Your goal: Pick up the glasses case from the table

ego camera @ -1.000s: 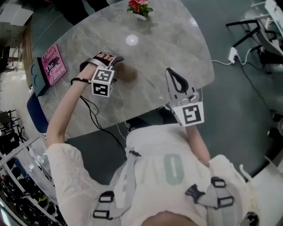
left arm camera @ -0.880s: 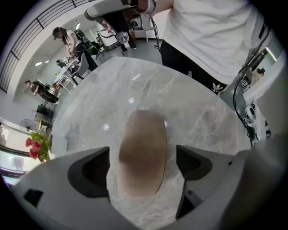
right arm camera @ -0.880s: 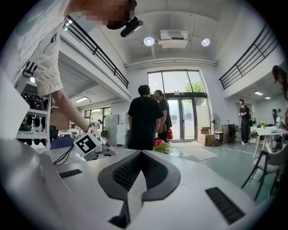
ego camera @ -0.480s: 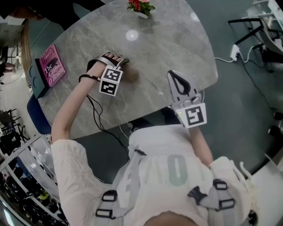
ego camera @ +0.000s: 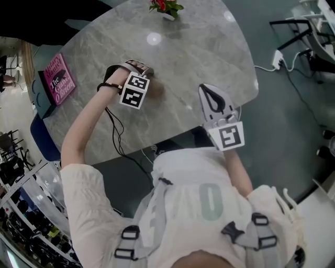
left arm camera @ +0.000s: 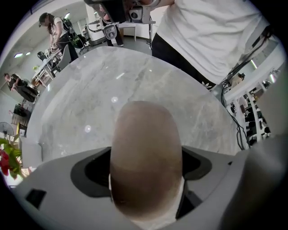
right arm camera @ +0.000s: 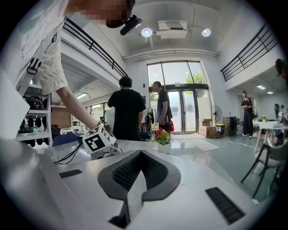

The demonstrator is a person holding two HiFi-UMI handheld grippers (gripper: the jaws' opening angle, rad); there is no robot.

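Your grey marble table (ego camera: 199, 47) carries a pink book (ego camera: 57, 84) at its left edge and a small pot of red flowers (ego camera: 166, 7) at the far edge. Off to the right, a white power strip (ego camera: 276, 64) lies with its cable on the grey floor (ego camera: 293, 120). The right gripper view shows a tall hall with glass doors (right arm camera: 180, 99), and a person in a black top (right arm camera: 128, 112) stands beyond the table. Your left gripper (left arm camera: 146, 179) has its jaws closed on the brown glasses case (left arm camera: 146, 143), which fills the gap between them and sticks out forward over the tabletop; whether it clears the marble cannot be told. Your right gripper (right arm camera: 140, 152) hovers over the table's near edge, well apart from the case, jaws pressed together with nothing between them
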